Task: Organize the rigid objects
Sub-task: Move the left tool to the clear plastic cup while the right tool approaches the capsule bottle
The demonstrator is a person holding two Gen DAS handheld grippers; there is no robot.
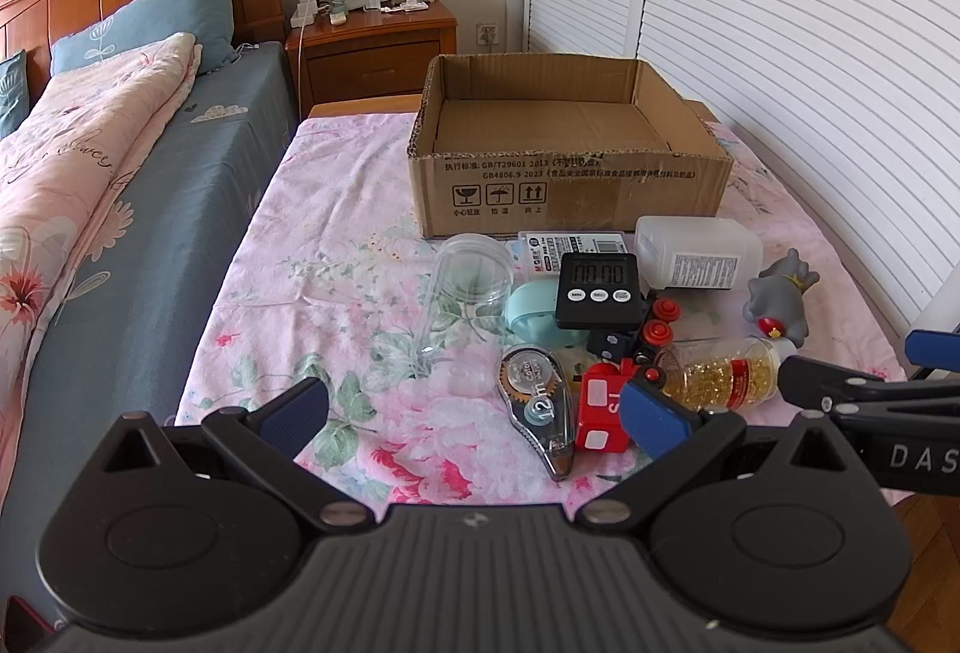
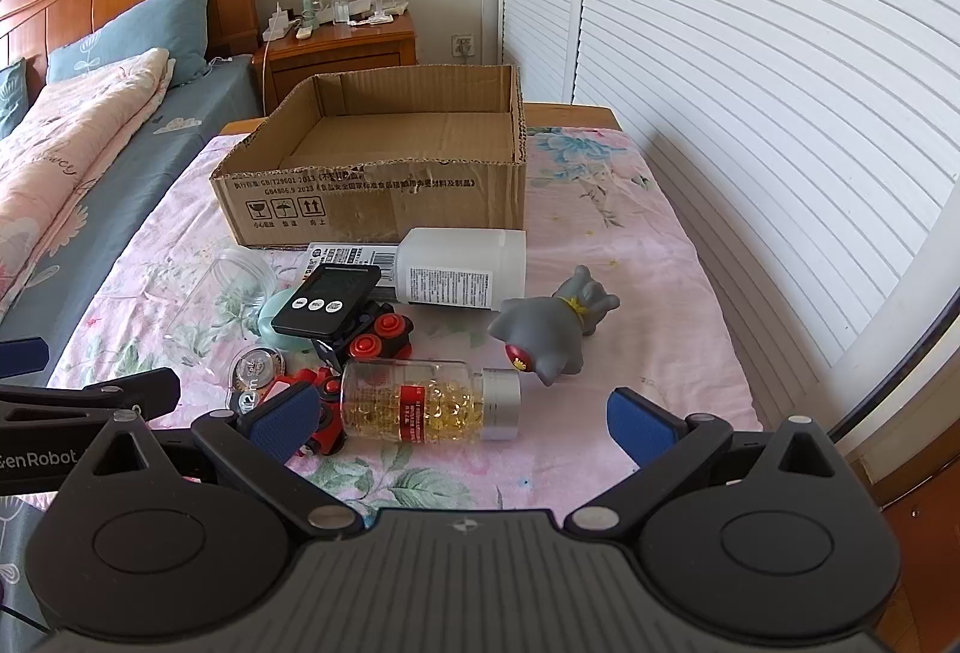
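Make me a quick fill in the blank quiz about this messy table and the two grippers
The cardboard box holds ____ items.
The black timer display reads ____.
The capsule bottle lies on its ____.
Both the left gripper and right gripper have their jaws ____.

Missing words: no; 00:00; side; open

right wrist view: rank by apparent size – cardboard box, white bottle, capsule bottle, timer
1. cardboard box, by far the largest.
2. white bottle and capsule bottle: look about alike. The capsule bottle lies nearer the camera, so I won't rank them.
3. timer, smallest.
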